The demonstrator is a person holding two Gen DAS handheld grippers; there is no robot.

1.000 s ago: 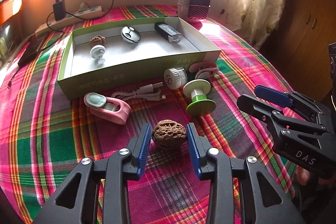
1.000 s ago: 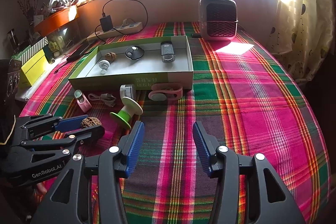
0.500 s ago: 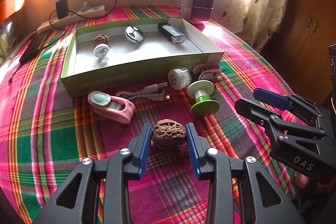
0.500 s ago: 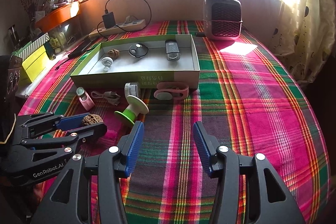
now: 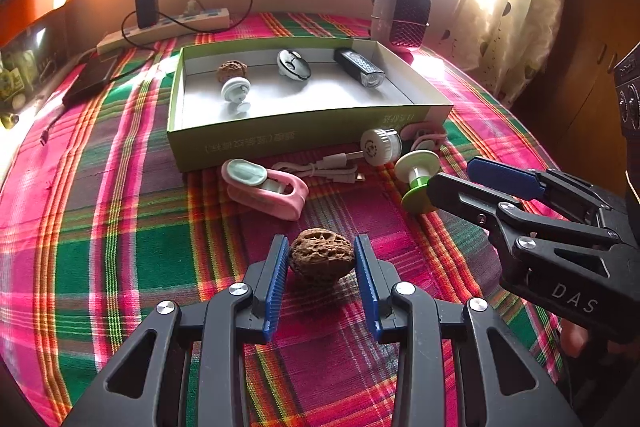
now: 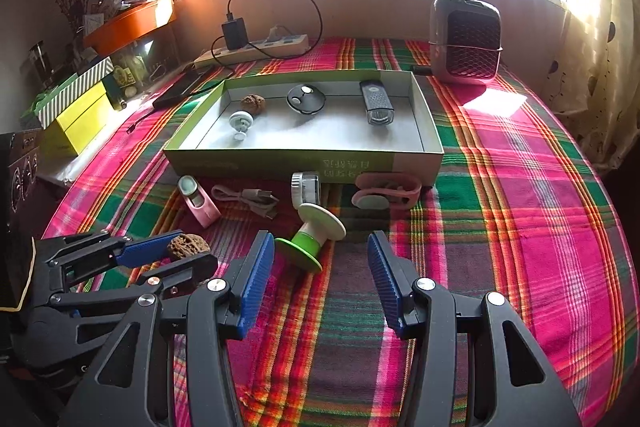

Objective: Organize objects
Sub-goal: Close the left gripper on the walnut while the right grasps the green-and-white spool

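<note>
- The left tool (image 5: 321, 269) is closed around a wrinkled brown walnut (image 5: 321, 261); its blue pads (image 5: 277, 277) sit at the nut's two sides, right up against the shell, with the nut low over the plaid cloth.
- The right tool (image 6: 321, 273) is wide open and holds nothing; its pads hang over bare cloth, just in front of a green-and-white spool (image 6: 314, 235) that lies tilted.
- Seen from the left wrist, the right tool (image 5: 472, 179) reaches in from the right, and its near finger overlaps the spool (image 5: 418, 177).
- Beyond the walnut lie a pink clip-shaped gadget (image 5: 262, 187), a white USB cable (image 5: 320, 169) and a white round cap (image 5: 380, 146), all in a row just in front of the box.
- A second pink gadget (image 6: 386, 191) rests against the box's front wall.
- The shallow green box (image 5: 304, 141) holds another walnut (image 5: 232, 70), a small white spool (image 5: 236, 91), a round black-and-white gadget (image 5: 294, 65) and a black torch-like device (image 5: 360, 69).
- Behind the box stand a small heater (image 6: 466, 41) and a power strip (image 6: 256, 49).
- The plaid-covered surface (image 6: 520, 187) carries everything.
</note>
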